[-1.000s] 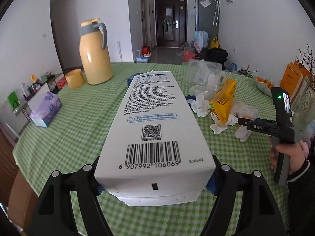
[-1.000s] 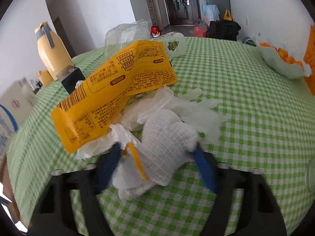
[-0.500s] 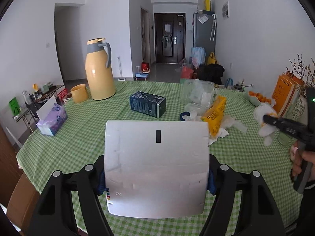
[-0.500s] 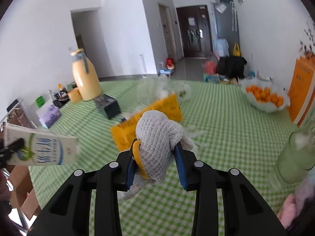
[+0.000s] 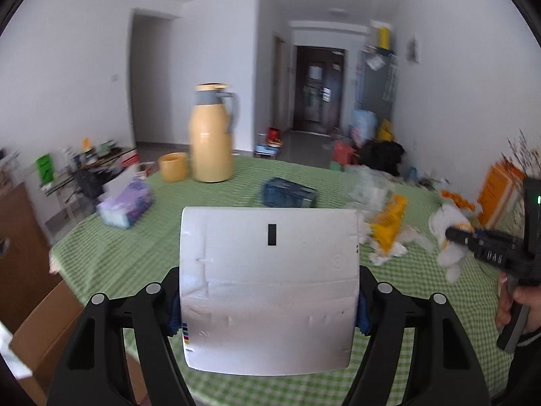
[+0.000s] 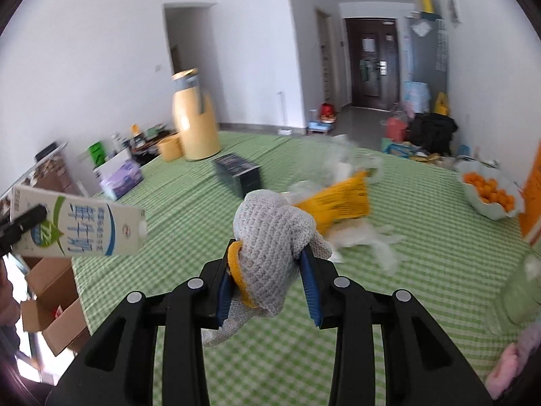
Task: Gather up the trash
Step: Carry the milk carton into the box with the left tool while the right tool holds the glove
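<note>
My left gripper (image 5: 268,308) is shut on a white milk carton (image 5: 268,284), held bottom-on above the near table edge; the carton also shows in the right wrist view (image 6: 81,228). My right gripper (image 6: 267,280) is shut on a grey knitted glove (image 6: 270,233), lifted above the green checked table (image 6: 189,203); the glove also shows in the left wrist view (image 5: 451,233). A yellow wrapper (image 6: 341,199) and white crumpled tissues (image 6: 368,237) lie on the table beyond it, with clear plastic packaging (image 6: 338,159) behind.
A yellow thermos (image 5: 211,135), yellow cup (image 5: 173,166), tissue box (image 5: 126,201) and dark box (image 5: 289,193) stand on the table. A bowl of oranges (image 6: 488,194) sits far right. A cardboard box (image 6: 55,308) stands on the floor at the left.
Both grippers have drawn back and to the left from the table with their loads. The glove is farther from the trash pile, and the cardboard box has come into view.
</note>
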Tool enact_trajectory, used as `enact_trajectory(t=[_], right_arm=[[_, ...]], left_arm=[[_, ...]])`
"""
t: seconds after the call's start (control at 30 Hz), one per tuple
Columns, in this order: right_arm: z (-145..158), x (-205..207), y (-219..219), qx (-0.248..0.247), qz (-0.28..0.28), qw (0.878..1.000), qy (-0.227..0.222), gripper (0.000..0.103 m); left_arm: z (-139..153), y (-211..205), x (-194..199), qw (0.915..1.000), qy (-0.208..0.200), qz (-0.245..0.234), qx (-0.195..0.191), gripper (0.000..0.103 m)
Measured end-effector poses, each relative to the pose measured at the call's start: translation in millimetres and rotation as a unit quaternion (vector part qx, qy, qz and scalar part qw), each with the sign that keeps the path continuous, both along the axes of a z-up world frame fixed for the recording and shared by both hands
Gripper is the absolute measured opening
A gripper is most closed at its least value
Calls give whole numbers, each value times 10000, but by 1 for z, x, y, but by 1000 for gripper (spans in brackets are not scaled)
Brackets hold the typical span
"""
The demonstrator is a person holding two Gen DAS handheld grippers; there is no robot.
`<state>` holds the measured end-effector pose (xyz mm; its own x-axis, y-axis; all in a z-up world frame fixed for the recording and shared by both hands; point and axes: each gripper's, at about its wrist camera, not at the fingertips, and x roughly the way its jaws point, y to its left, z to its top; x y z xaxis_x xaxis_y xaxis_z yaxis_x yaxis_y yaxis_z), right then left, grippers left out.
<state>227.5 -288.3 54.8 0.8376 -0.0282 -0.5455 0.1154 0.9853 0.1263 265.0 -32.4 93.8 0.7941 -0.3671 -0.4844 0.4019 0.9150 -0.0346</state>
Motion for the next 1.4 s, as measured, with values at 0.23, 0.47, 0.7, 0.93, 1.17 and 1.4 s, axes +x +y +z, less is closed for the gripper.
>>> enact_trajectory(t=[0.23,0.47,0.7,0.93,1.17,1.4], right_arm=[[-9,57,106,-3,1256,9919,167,35],[-16,106,246,-39,2746,9611,301,35],[-27,125,350,-223,3606,9313,463,35],[-56,141,404,-447,3902,9157,846,35],[-79,155,442,-630,4080,9036,1139,36],[-110,179,499,-780,4470,8800,1406,36]], left_arm=[[14,136,-18,9906,-63,1334,-301,70],[-7,262,-45,9622,228,2675,-459,70],[-85,343,-14,9410,1333,2866,-1211,70],[-189,377,54,9143,2090,3059,-1637,70],[-243,387,102,8928,2403,3575,-1317,82],[-200,401,73,9116,1638,3742,-465,92]])
